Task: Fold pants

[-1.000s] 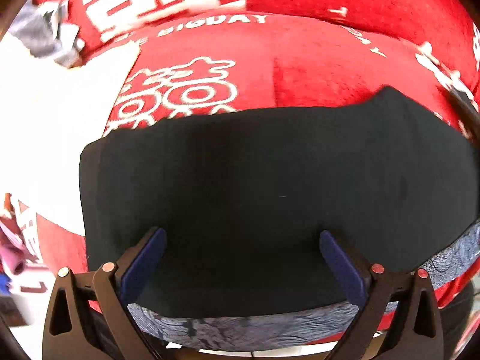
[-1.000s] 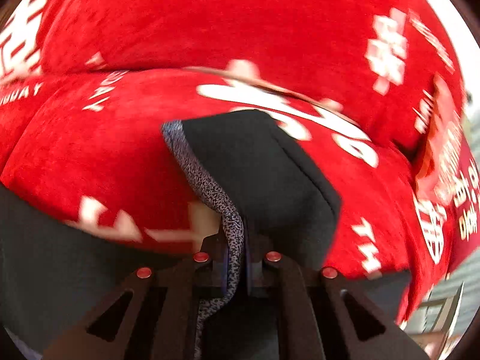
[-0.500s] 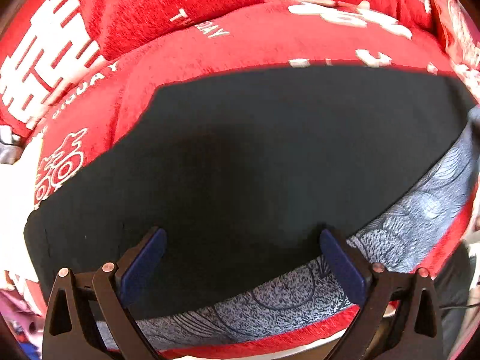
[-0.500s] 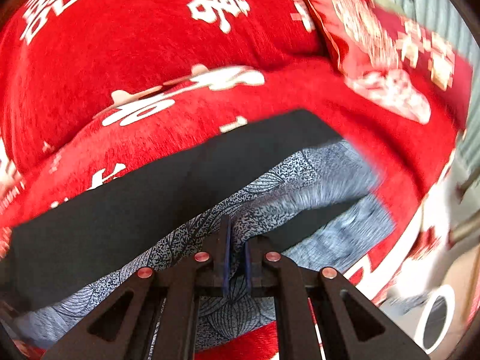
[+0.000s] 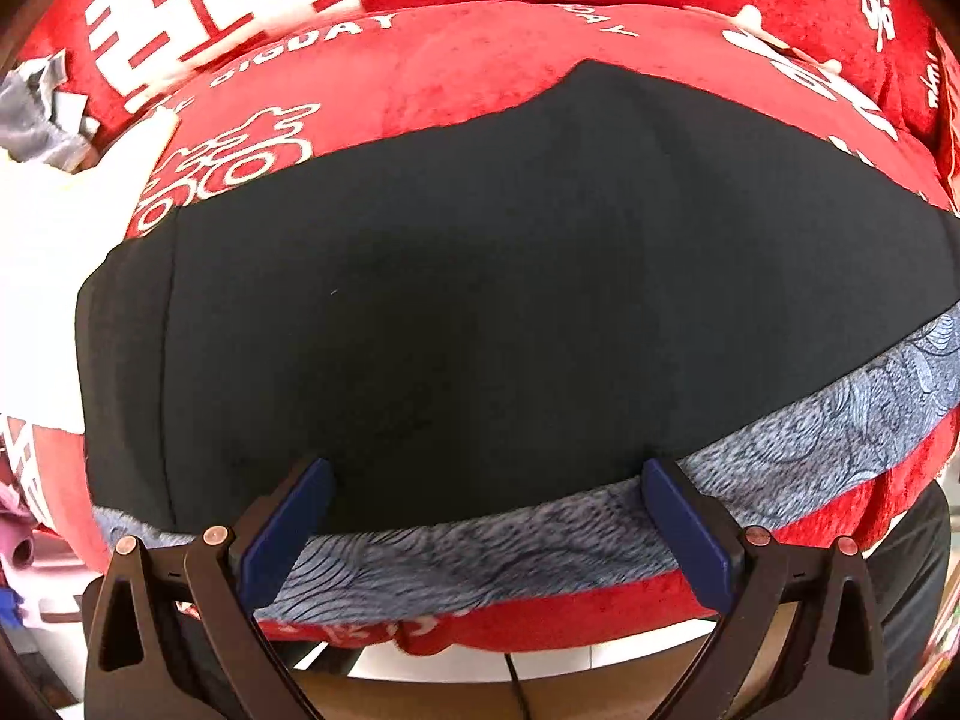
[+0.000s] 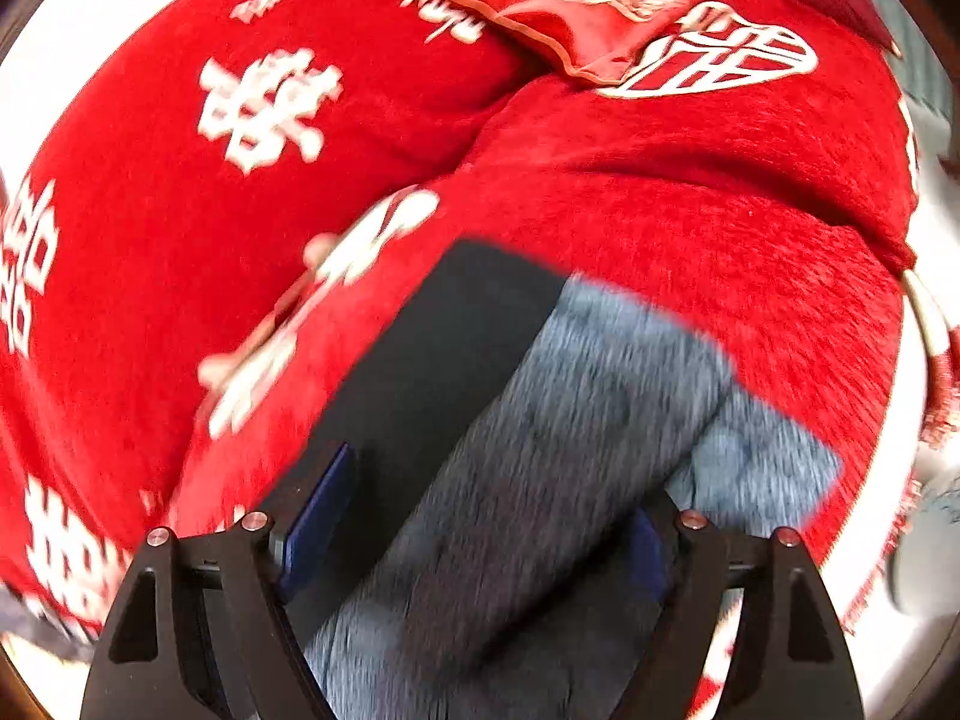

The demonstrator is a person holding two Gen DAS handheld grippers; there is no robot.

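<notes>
The black pants (image 5: 480, 300) lie folded lengthwise across a red sofa seat (image 5: 456, 66), with a grey patterned inner layer (image 5: 780, 468) showing along the near edge. My left gripper (image 5: 486, 522) is open and empty, its blue pads over the near edge of the pants. In the right wrist view the pants' end (image 6: 468, 330) lies on the seat with the grey patterned layer (image 6: 570, 450) spread on top. My right gripper (image 6: 474, 516) is open just above that end, holding nothing. The view is motion blurred.
The sofa is covered in red fabric with white characters (image 6: 270, 108). A red and gold cushion (image 6: 576, 6) leans at the back right. White cloth (image 5: 54, 240) and grey clothing (image 5: 36, 120) lie at the left end. A pale floor (image 5: 540, 660) lies below the seat's front edge.
My right gripper was shut on the pants' patterned edge, carried it right and has now opened, leaving it on the seat. My left gripper stayed open and shifted its view over the pants.
</notes>
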